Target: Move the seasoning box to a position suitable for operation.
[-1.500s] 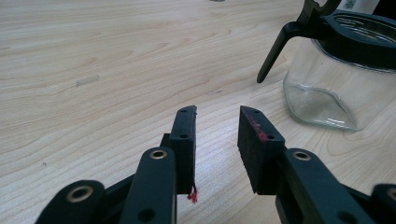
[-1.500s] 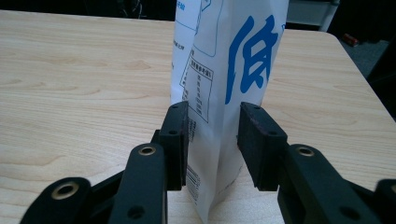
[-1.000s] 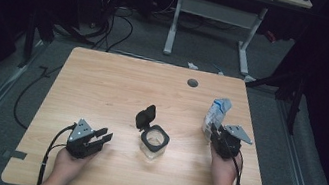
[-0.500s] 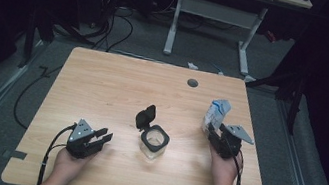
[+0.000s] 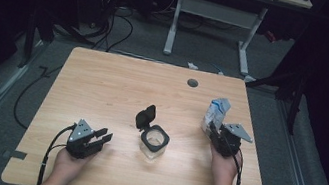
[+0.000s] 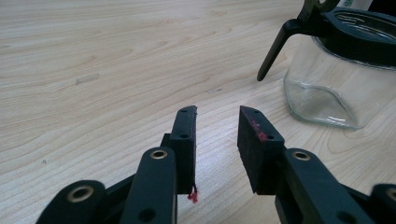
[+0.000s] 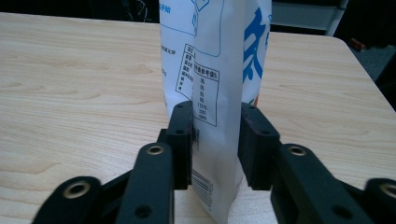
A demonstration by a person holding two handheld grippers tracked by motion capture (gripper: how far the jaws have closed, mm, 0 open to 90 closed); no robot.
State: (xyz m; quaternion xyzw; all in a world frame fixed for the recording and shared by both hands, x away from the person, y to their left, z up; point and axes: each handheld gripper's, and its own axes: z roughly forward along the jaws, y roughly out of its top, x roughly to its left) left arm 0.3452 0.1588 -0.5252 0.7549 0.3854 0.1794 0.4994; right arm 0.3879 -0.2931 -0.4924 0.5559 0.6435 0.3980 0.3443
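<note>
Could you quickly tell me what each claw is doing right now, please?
Left claw: open, nothing between its jaws, resting near the glass jar.
Right claw: its jaws have just been closing and now grip the white and blue packet.

Each handheld gripper — left gripper [image 5: 103, 136], right gripper [image 5: 212, 129] — is matte black, built from pivoting link arms with brass-coloured rivet eyelets and two flat rectangular jaw pads fixed by small recessed screws. A grey three-cornered plate tops each body, and a black cable trails rearward. The left gripper's pads [image 6: 184, 140] carry small red flecks — one at the lower edge.
</note>
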